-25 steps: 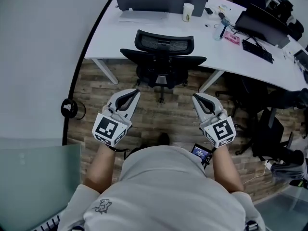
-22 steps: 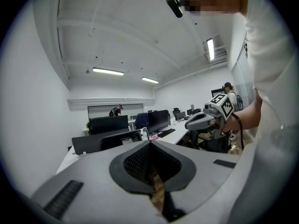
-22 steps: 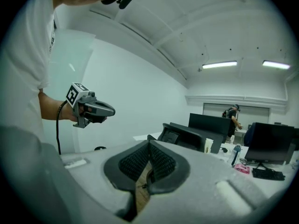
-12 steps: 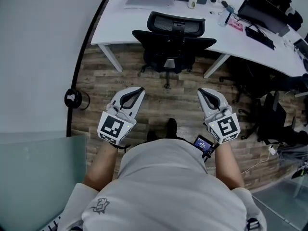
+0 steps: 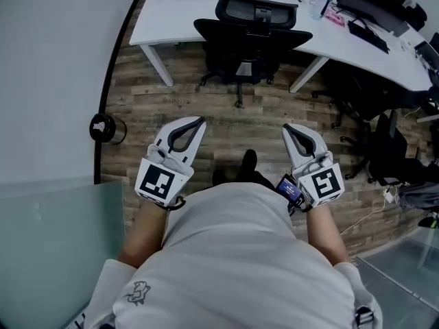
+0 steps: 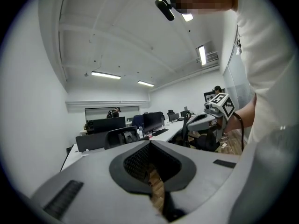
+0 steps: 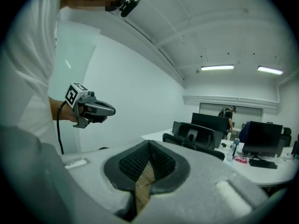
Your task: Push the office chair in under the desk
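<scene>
A black office chair (image 5: 248, 38) with a mesh headrest stands pushed in against the white desk (image 5: 180, 19) at the top of the head view. It also appears as the chair (image 6: 122, 136) in the left gripper view and the chair (image 7: 196, 136) in the right gripper view. My left gripper (image 5: 198, 121) and right gripper (image 5: 287, 127) are both shut and empty. They hang side by side over the wooden floor, well short of the chair and touching nothing. From the left gripper view the right gripper (image 6: 191, 120) shows; from the right gripper view the left gripper (image 7: 112, 110) shows.
A second desk with a keyboard (image 5: 369, 35) and monitors runs to the right. Dark chairs and bags (image 5: 394, 156) crowd the right side. A round black object (image 5: 104, 127) sits by the curved white wall on the left. A glass panel (image 5: 55, 245) is at lower left.
The chair and desk have slid toward the top of the head view, so I stand farther back from them. Both grippers stay shut and level.
</scene>
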A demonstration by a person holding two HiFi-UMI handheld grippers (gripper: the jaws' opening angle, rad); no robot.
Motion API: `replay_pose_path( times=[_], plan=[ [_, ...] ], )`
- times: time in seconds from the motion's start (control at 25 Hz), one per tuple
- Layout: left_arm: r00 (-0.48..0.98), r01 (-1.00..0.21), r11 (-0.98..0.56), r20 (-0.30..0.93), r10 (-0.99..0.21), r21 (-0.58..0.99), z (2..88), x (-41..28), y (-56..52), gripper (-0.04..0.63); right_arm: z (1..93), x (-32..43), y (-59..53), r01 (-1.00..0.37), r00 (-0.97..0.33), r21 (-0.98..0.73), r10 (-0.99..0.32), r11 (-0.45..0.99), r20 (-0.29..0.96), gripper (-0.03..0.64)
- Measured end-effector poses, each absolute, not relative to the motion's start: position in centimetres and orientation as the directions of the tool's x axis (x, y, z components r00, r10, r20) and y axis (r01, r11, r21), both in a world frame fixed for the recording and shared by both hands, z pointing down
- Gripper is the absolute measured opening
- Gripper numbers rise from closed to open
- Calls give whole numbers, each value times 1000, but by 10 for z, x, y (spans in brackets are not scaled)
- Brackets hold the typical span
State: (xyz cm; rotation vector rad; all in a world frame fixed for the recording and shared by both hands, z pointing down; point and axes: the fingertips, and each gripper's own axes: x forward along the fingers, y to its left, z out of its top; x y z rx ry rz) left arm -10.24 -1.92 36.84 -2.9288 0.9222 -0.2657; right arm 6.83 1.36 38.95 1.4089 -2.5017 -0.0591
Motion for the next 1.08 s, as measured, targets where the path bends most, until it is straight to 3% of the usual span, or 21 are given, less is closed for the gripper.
replay_pose_path(
  times=[1.08],
  plan=[
    [845, -511, -854, 124, -520, -95, 373, -102, 11, -2, 385, 49, 49, -849, -464, 187, -867, 494, 183, 3]
  ],
)
